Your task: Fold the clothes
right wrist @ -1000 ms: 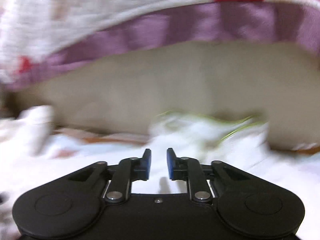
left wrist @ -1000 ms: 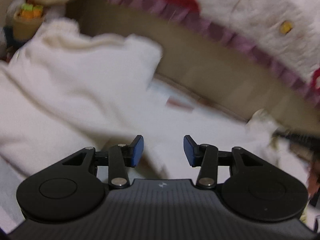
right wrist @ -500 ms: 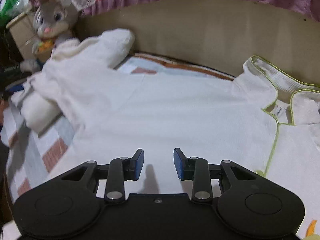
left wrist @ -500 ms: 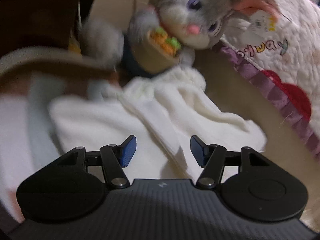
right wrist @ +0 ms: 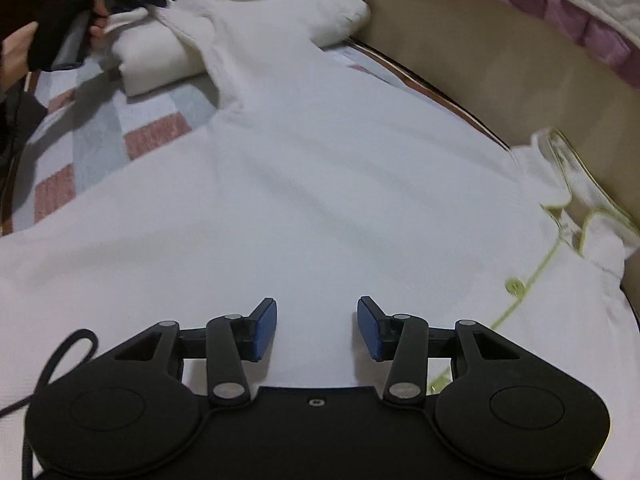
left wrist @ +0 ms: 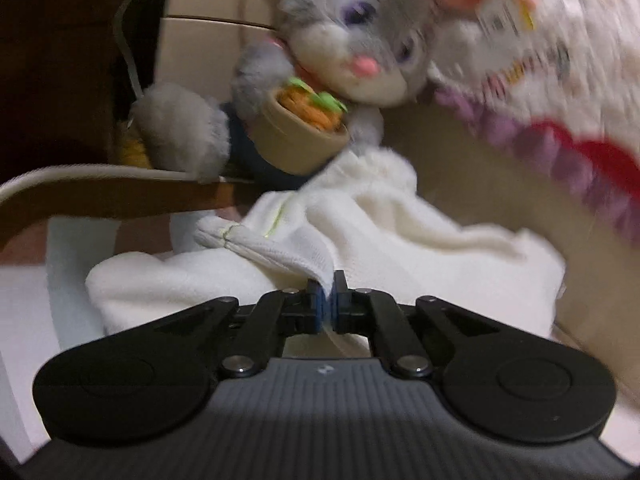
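A white polo shirt [right wrist: 320, 180] lies spread flat on the bed, its green-piped collar [right wrist: 568, 184] at the right. Its left sleeve [left wrist: 280, 248] stretches over a cream folded cloth [left wrist: 420, 248]. My left gripper [left wrist: 328, 300] is shut on the sleeve's hem, which is pinched between the blue pads. In the right wrist view that same left gripper [right wrist: 152, 2] shows at the top left, held by a hand. My right gripper [right wrist: 316, 312] hovers low over the shirt's body. Its jaws are opening and nothing is between them.
A grey plush rabbit [left wrist: 360, 40] with a carrot basket sits just behind the sleeve. A beige padded bed wall [right wrist: 480, 52] runs along the far side, with a purple-edged quilt [right wrist: 560, 0] above it. A checked sheet [right wrist: 100, 132] shows left of the shirt.
The left gripper has closed on the sleeve hem after swinging toward the rabbit. The right gripper's jaws have widened, and it has come lower over the shirt's body.
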### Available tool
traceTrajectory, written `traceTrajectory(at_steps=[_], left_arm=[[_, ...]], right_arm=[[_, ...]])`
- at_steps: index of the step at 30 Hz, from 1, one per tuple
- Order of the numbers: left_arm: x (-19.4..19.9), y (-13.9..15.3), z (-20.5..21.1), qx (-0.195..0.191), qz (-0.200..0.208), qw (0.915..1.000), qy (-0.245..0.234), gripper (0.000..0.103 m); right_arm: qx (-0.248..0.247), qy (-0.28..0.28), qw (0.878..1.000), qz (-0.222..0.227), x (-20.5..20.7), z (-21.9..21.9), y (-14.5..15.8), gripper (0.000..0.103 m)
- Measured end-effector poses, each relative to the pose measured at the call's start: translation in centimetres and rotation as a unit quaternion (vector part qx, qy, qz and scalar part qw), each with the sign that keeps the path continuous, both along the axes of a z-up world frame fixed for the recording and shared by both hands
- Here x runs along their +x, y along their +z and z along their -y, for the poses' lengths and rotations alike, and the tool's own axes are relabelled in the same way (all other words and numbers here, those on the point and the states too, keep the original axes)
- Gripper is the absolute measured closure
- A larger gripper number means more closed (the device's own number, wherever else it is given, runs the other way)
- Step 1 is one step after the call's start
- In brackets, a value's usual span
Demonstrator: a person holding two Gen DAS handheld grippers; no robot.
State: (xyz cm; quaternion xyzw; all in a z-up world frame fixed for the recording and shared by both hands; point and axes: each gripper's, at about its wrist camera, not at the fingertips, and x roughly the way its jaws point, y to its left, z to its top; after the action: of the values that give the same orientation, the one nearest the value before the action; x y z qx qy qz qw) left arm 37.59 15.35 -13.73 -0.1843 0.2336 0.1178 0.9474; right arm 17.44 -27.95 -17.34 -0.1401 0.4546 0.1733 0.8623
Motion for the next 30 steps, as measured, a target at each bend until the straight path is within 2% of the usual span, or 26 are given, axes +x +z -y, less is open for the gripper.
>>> traceTrajectory(at_steps=[4,7,9,11,13,15,17,20,22,23,25,27,30], left_arm=[[-1.3,1.1,-0.6,-0.001,0.037,0.9983,0.044,0.100],[-1.5,1.1,-0.6,0.008,0.042,0.9978,0.051,0.100],[-1.7,1.2,-0.5,-0.001,0.053,0.9976,0.045,0.100],[-2.4,1.7,-0.2,-0.016,0.080,0.9964,0.026,0.100],[-3.3,2.9,1.3,-0.009,0.104,0.9946,-0.001,0.100],[-4.3,4.3,3.4,-0.006,0.127,0.9912,-0.035,0.100],[-5.9,5.9,6.5,-0.020,0.149,0.9842,-0.094,0.100],[-8.8,7.7,12.0,-0.051,0.160,0.9658,-0.197,0.100],[-10.5,8.0,15.8,-0.080,0.152,0.9472,-0.271,0.100],[-11.1,7.8,17.7,-0.093,0.141,0.9364,-0.308,0.100],[-11.5,6.3,22.9,-0.105,0.092,0.9053,-0.401,0.096],[-11.7,3.7,27.0,-0.080,0.024,0.8881,-0.452,0.096],[-11.9,-0.5,30.2,-0.054,-0.061,0.8623,-0.500,0.096]], right_arm=[[0.027,-0.023,0.999,-0.016,0.5,1.3,-0.8,0.050],[0.051,-0.033,0.998,-0.020,0.7,1.8,-1.1,0.048],[0.052,-0.033,0.998,-0.020,0.8,1.9,-1.2,0.048],[0.053,-0.033,0.998,-0.021,0.7,1.9,-1.1,0.047],[0.073,-0.043,0.996,-0.024,0.7,2.4,-0.8,0.047],[0.142,-0.064,0.987,-0.024,0.6,3.9,-0.4,0.048],[0.197,-0.103,0.975,-0.027,0.5,5.8,-0.3,0.047],[0.258,-0.166,0.952,-0.022,0.3,8.8,-0.1,0.047],[0.282,-0.196,0.939,-0.016,-0.1,10.4,0.2,0.047],[0.288,-0.206,0.935,-0.013,-0.3,10.9,0.3,0.047],[0.294,-0.220,0.930,-0.003,-0.9,11.7,0.5,0.047],[0.280,-0.225,0.933,0.004,-1.6,12.0,0.1,0.047],[0.233,-0.220,0.947,0.005,-2.4,11.2,-1.0,0.048]])
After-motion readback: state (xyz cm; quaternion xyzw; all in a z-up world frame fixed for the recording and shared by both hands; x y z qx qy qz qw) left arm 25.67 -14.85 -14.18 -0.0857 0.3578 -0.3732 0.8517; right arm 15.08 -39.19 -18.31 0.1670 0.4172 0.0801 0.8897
